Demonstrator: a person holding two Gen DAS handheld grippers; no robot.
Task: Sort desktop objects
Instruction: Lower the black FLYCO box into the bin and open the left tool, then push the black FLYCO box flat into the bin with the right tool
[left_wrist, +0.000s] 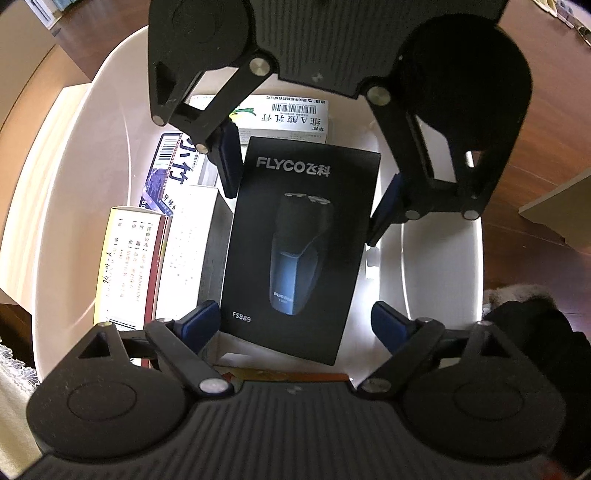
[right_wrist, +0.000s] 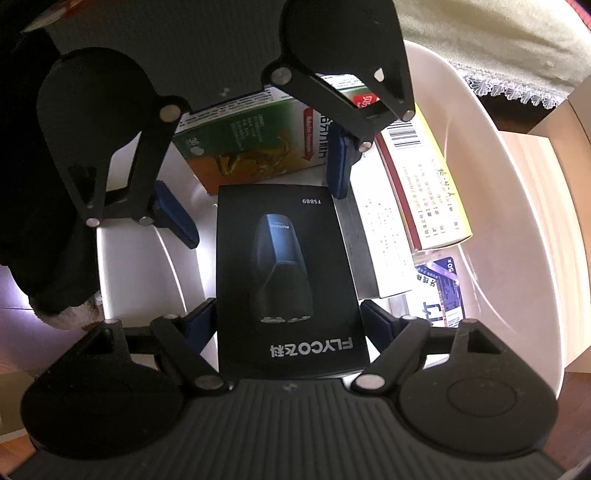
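White plastic basin is already pretty full, so I'd say the sorting is well along. The black FLYCO shaver box is down inside it, about in the middle, face up and leaning a bit on the pale dotted box to its left (going by the left wrist view).

Also in the basin:
- a yellow-and-red box at the far left
- a blue-and-white barcoded box behind those
- a white box with a barcode label at the far end
- a green box at the near end, under the left gripper

The left gripper straddles the near end of the shaver box with its fingers spread wide, and the pads look clear of it. The right gripper straddles the far end with its pads right up against both sides. I can't tell if it's actually squeezing or just sitting there.

My guess is all that's left for this item is backing both grippers out. The little bit of wooden desk in view doesn't show whether more stuff is waiting.
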